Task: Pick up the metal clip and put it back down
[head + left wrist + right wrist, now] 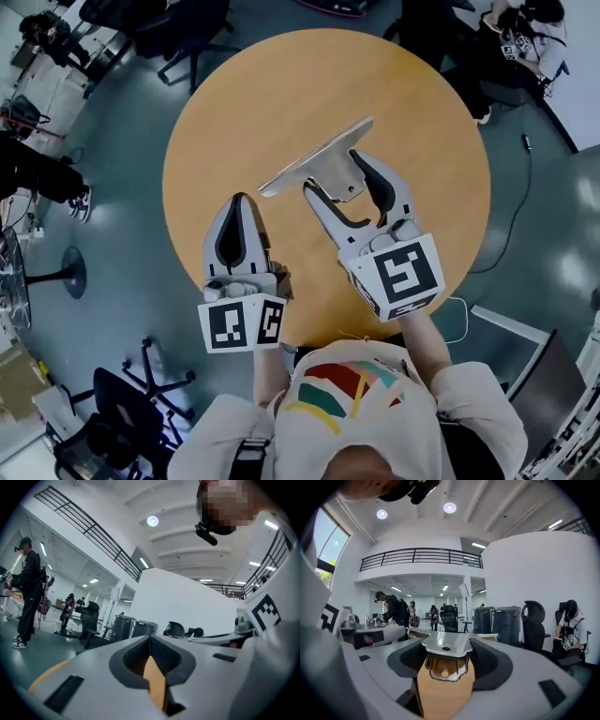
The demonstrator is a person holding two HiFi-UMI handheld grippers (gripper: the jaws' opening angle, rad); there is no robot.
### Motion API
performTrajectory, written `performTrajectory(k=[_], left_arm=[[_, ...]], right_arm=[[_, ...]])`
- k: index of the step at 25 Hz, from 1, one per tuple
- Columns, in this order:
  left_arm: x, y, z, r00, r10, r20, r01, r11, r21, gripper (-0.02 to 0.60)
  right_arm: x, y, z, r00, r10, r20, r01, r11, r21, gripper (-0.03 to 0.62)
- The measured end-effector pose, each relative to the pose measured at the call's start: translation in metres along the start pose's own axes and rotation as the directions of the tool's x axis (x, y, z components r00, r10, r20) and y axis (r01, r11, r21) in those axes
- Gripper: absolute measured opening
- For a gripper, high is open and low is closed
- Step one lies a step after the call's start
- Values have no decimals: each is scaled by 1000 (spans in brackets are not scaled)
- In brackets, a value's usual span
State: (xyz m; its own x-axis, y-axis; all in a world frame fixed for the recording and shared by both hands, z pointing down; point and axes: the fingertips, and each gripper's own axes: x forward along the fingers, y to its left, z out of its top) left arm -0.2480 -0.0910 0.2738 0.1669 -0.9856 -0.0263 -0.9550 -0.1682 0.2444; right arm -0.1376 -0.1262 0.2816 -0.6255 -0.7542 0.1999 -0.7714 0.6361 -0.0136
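metal clip point(314, 161) in right tool's point(336, 176) tight jaws, long axis lower-left to upper-right; left tool point(240, 202) closed

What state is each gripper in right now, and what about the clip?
left gripper: jaws together, nothing between them.
right gripper: jaws closed on the metal clip.
metal clip: gripped at one end by the right gripper, its flat plate sticking out past the jaws; can't tell whether it touches the table.

Glossy, v. smooth metal clip point(314, 161); matt, smooth wood table point(281, 84).
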Motion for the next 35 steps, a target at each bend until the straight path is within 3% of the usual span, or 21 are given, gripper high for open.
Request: performTrajectory(k=[6,12,15,17,24,31,35], left_arm=[[21,-117,-10,994,-107,-23,107,994,-11,48],[34,-167,-8,988,-154,-22,154,988,27,48],[31,-184,-11,989,-141,-34,144,984,109,48],[30,-189,-9,991,-132,-34,136,979,153,48],[34,-184,-3,993,-117,-30,120,979,166,48],[39,-157,-16,995,-83,-56,90,986,137,48],[39,-139,-36,994,-74,-84,79,995,65,48]], right_arm=[[-95,-81,-7,994,-105,16,105,994,42,301],[-136,-132,-10,987,-155,47,150,984,100,301],[-152,-146,-13,983,-172,64,162,977,136,301],[-155,-146,-13,984,-164,74,152,978,145,301],[-145,-146,-16,986,-148,73,135,979,154,301],[-100,-152,-35,991,-129,14,126,980,155,301],[-43,-165,-69,992,-101,-71,109,987,117,301]])
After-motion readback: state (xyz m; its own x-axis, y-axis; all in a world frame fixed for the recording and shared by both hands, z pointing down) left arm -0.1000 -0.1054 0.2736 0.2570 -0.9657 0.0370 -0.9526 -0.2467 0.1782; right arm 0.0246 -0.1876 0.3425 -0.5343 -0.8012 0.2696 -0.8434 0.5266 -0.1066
